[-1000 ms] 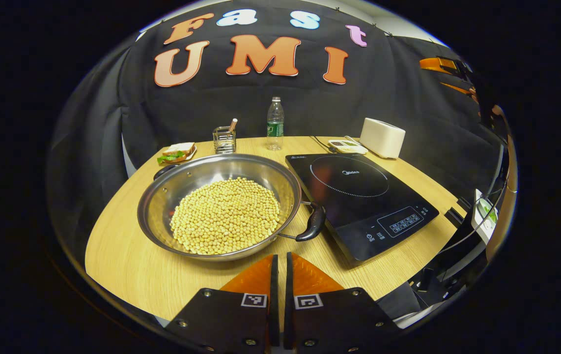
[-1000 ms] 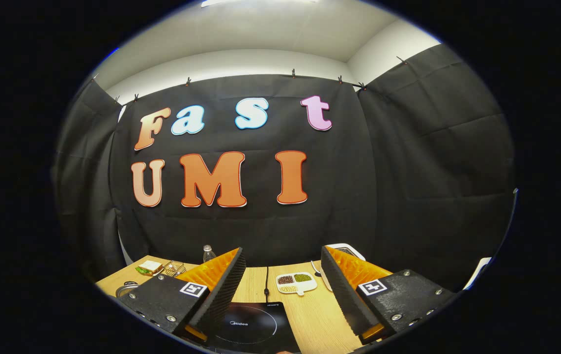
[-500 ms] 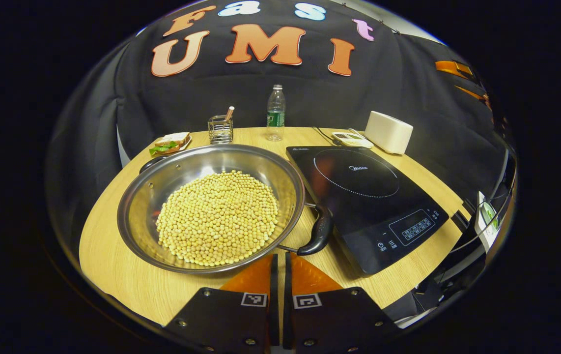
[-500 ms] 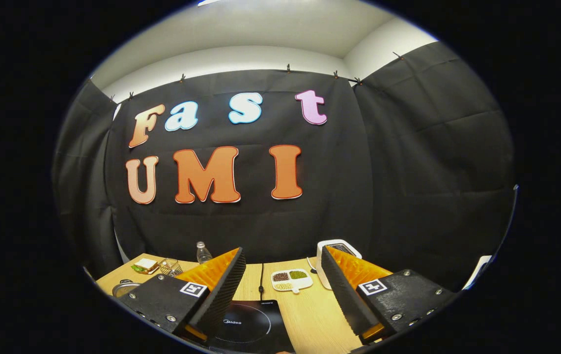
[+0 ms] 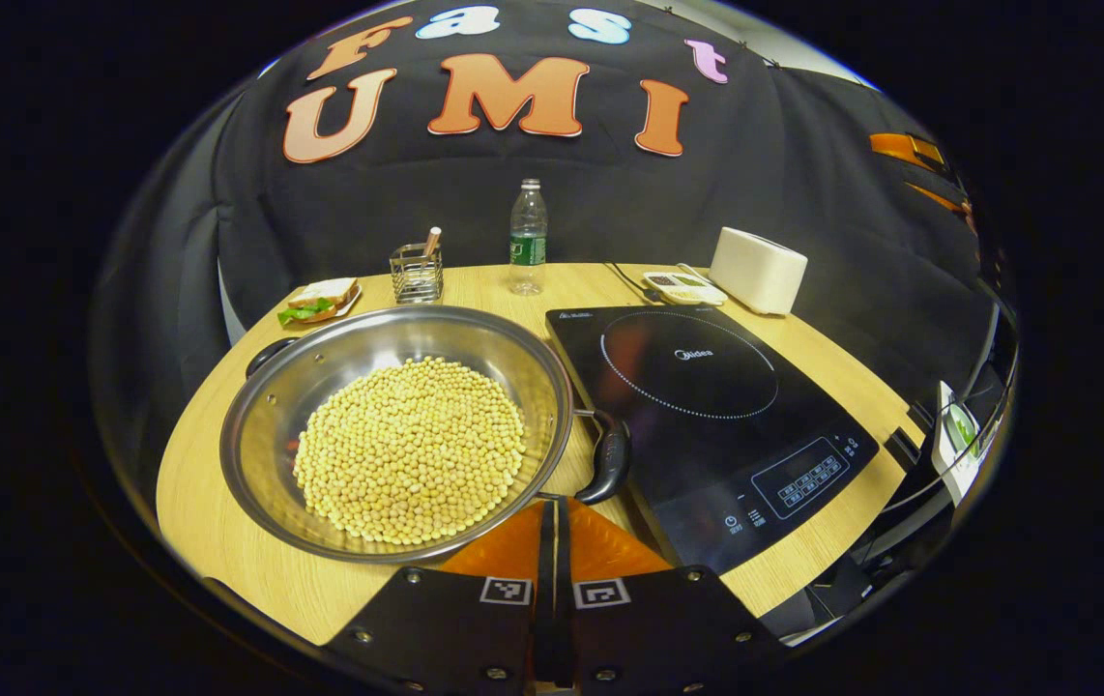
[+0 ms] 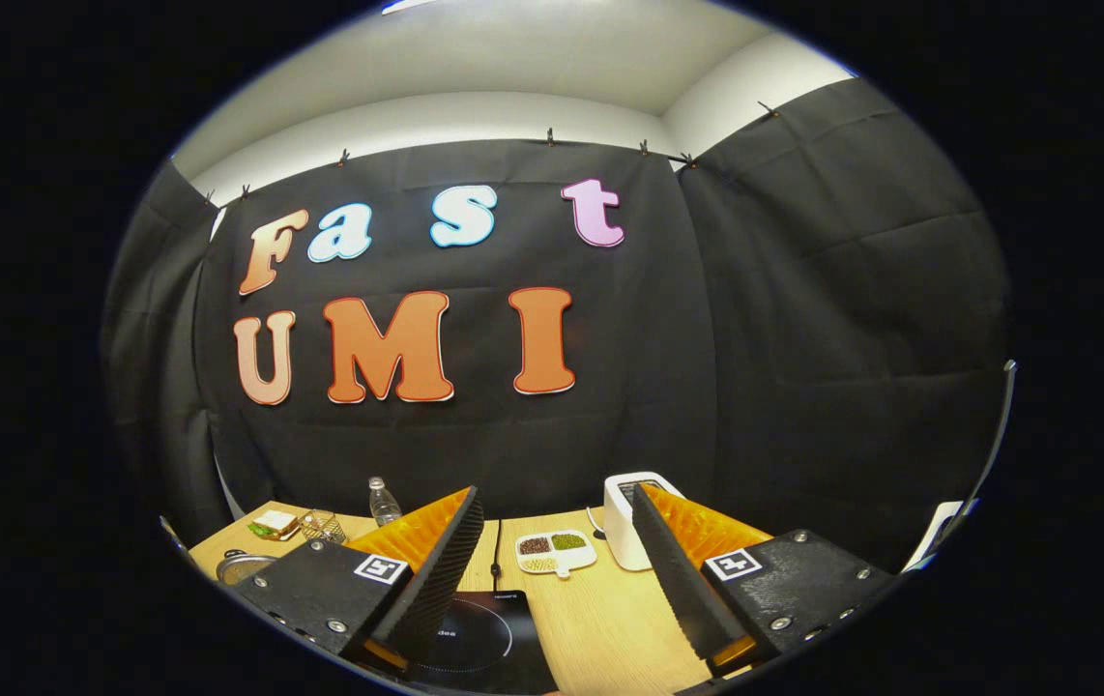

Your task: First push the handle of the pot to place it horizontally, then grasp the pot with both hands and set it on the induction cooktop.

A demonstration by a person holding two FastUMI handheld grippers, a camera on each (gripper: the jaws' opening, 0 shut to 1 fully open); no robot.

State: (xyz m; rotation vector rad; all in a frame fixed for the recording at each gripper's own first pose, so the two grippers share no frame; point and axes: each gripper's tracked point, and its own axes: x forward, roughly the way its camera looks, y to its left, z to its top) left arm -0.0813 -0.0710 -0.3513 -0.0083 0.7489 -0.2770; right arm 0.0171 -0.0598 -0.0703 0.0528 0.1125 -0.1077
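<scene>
A wide steel pot full of yellow soybeans sits on the wooden table, left of the black induction cooktop. Its near black handle points toward me on the right, close to the cooktop's edge, and the far handle shows at the back left. My left gripper is shut, with its tips at the pot's near rim just left of that handle. My right gripper is held high and open, nothing between its fingers, above the cooktop. The pot's rim shows at its lower left.
At the back of the table stand a water bottle, a wire holder, a sandwich on a plate, a white toaster and a divided dish. The table's edge drops off at the right.
My left gripper has closed its small gap and moved in to the pot's near rim beside the handle. The right gripper's view has swung slightly right; it stays open.
</scene>
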